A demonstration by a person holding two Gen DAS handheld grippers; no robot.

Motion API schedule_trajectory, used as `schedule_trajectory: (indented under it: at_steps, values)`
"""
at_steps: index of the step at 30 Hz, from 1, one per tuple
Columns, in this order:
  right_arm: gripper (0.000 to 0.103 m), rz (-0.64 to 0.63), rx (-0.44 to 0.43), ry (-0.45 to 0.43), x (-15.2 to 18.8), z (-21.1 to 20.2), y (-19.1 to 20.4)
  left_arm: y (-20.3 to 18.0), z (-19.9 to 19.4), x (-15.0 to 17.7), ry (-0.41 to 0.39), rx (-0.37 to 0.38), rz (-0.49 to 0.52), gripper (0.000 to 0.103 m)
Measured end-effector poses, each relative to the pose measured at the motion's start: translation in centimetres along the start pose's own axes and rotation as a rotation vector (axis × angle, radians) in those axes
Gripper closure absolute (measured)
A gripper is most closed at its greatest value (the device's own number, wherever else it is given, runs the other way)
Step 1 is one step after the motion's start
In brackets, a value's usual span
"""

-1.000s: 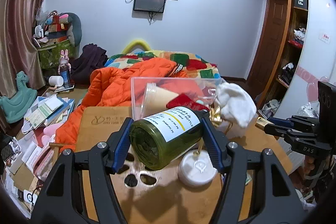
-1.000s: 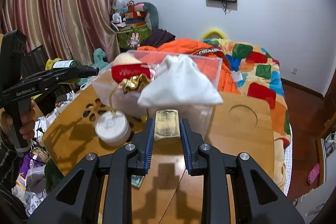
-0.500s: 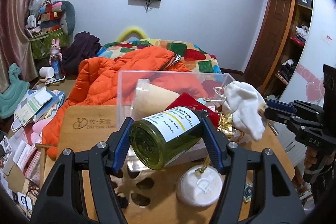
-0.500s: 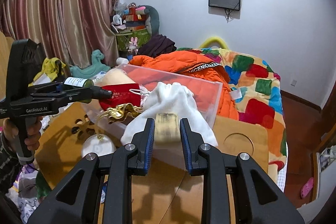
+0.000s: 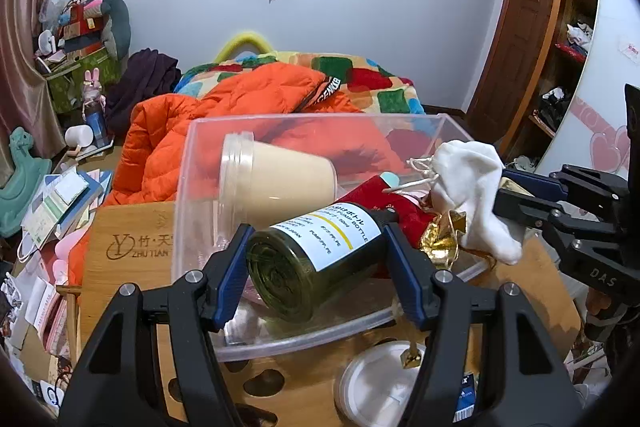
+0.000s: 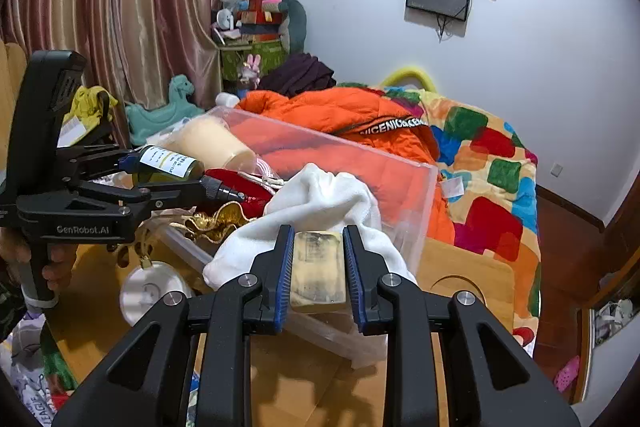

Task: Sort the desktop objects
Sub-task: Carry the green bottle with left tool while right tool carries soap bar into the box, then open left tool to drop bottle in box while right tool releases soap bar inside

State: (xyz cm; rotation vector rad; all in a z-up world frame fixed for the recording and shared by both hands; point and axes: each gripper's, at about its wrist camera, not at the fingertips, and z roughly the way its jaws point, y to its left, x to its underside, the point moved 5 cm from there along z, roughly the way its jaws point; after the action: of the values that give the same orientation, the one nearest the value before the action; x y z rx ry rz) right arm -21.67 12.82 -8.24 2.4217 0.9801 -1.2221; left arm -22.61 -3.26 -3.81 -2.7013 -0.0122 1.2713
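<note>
My left gripper [image 5: 316, 251] is shut on a dark green pump bottle [image 5: 308, 263] with a white label, held on its side over the near wall of a clear plastic bin [image 5: 200, 163]. My right gripper [image 6: 318, 259] is shut on a gold bar-shaped block [image 6: 318, 269], held over the bin's right end just above a white drawstring pouch [image 6: 320, 199]. Inside the bin lie a cream-coloured cup [image 5: 276, 179], a red pouch [image 5: 384, 195] and a gold ornament [image 5: 442, 243]. The left gripper with the bottle [image 6: 168, 163] also shows in the right wrist view.
The bin stands on a wooden table [image 5: 132, 239] with cut-out holes. A round white lid [image 5: 380, 387] lies on the table in front of the bin. Behind are an orange jacket [image 5: 224, 119], a patchwork bed [image 6: 488, 155] and cluttered papers at the left.
Both grippers have moved forward with their loads: the bottle now hangs over the bin's near wall, and the gold block has come up over the white pouch and the bin's edge.
</note>
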Motion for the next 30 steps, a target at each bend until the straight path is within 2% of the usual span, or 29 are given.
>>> schedule_trajectory:
  at_steps: [7,11,14,17,20,22,26,30]
  values:
    - [0.081,-0.008,0.002,0.009,-0.3,1.6,0.0,-0.3,0.4,0.0,0.003,-0.029,0.035,0.039]
    - [0.081,-0.029,0.016,0.062,0.3,3.0,0.5,-0.5,0.3,0.1,0.004,-0.015,0.032,0.039]
    - [0.08,0.044,-0.023,0.071,0.8,3.0,-0.3,-0.5,0.3,0.2,0.003,-0.012,0.032,0.039]
    - [0.08,0.062,-0.023,0.074,1.0,2.8,-0.6,-0.5,0.0,0.3,0.006,-0.005,0.028,0.039]
    - [0.075,0.043,-0.007,0.083,1.2,2.4,-0.4,-0.5,-0.3,0.3,0.003,-0.001,0.018,0.039]
    - [0.067,0.032,-0.005,0.073,1.1,1.8,-0.1,-0.5,-0.5,0.4,0.003,0.007,0.01,0.039]
    - [0.064,0.014,0.003,0.045,1.0,0.3,0.6,-0.6,-1.2,0.5,-0.007,0.01,0.01,0.038]
    - [0.052,0.013,0.012,0.023,0.9,-0.8,1.1,-0.8,-2.7,0.4,-0.033,0.013,0.01,0.032]
